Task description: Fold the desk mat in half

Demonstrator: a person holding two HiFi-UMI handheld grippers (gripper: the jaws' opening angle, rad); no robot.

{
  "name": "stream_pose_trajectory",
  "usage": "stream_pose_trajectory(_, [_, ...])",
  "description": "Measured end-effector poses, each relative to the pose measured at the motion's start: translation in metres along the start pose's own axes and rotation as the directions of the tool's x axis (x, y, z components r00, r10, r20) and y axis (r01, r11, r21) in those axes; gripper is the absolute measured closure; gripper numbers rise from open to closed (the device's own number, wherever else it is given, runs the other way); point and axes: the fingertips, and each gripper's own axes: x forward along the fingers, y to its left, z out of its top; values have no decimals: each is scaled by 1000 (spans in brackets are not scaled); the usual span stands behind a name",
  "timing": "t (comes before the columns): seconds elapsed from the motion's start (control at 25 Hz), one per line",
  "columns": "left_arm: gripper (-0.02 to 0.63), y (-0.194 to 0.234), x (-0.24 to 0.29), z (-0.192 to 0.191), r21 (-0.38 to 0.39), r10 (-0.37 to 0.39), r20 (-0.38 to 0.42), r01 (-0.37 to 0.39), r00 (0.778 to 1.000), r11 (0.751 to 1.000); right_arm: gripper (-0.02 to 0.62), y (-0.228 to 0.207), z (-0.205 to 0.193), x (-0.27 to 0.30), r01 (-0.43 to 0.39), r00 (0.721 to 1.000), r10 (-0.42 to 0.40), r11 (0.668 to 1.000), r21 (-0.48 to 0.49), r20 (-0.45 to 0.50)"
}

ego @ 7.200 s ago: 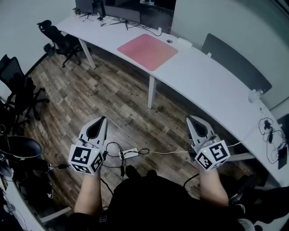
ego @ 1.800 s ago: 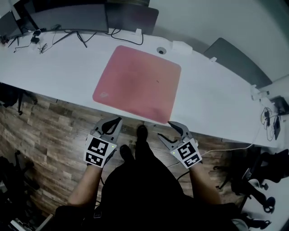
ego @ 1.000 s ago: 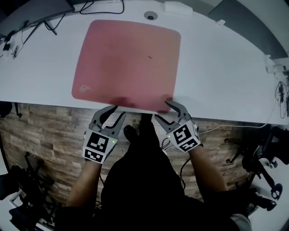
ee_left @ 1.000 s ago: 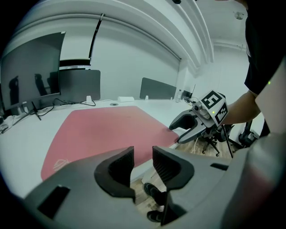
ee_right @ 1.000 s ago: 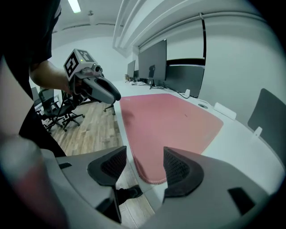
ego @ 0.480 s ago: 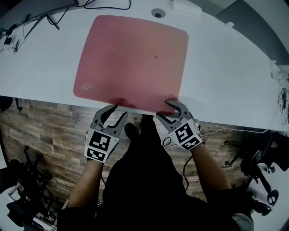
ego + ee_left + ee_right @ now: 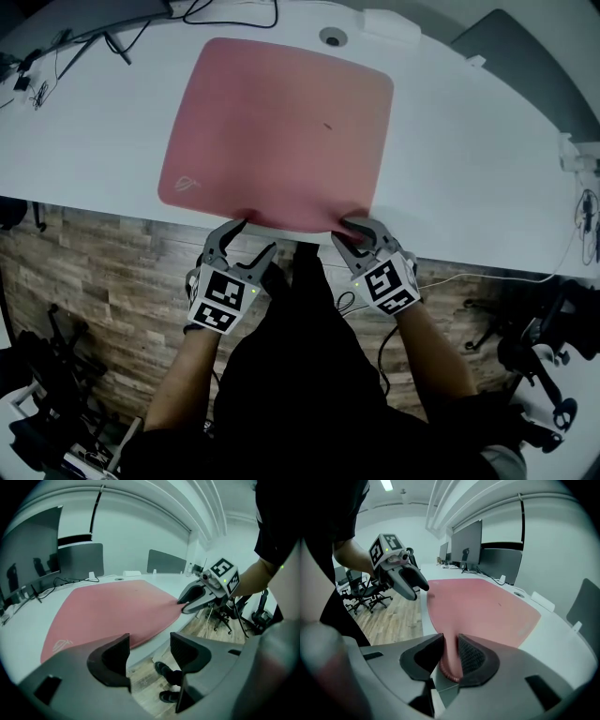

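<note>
Right gripper view: right tool (image 7: 451, 644) closing on desk mat (image 7: 487, 606) edge

We see the desk mat (image 7: 277, 131) as a matt pink sheet, soft and cloth-like on top, with a finely ribbed, stitched-looking rim where it shows close up. The desk (image 7: 469, 178) looks smooth, white and faintly satin. The floor (image 7: 103, 272) is grained wood plank in mixed browns, dull rather than polished.
</note>
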Motion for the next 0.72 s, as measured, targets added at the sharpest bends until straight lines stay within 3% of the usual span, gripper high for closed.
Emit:
stream_pose_trajectory(0.08, [339, -1, 7, -3, 83, 11, -31, -8, 999, 996, 507, -3, 12, -9, 2, 1000, -3, 1000, 29, 25])
stream_pose_trajectory(0.2, [334, 6, 11, -6, 236, 70, -88, -47, 994, 971, 515, -5, 35, -24, 10, 998, -12, 999, 35, 55])
stream_pose_trajectory(0.28, [334, 12, 7, -2, 285, 103, -93, -73, 990, 956, 518, -6, 49, -35, 6, 997, -9, 999, 36, 71])
stream_pose_trajectory(0.52, [334, 40, -5, 17, 275, 142, -58, -121, 988, 954, 526, -21, 84, -65, 11, 992, -18, 998, 61, 125])
stream_pose_trajectory(0.72, [335, 79, -15, 9, 269, 212, -92, -181, 973, 946, 531, -34, 79, -84, 45, 993, -50, 998, 47, 108])
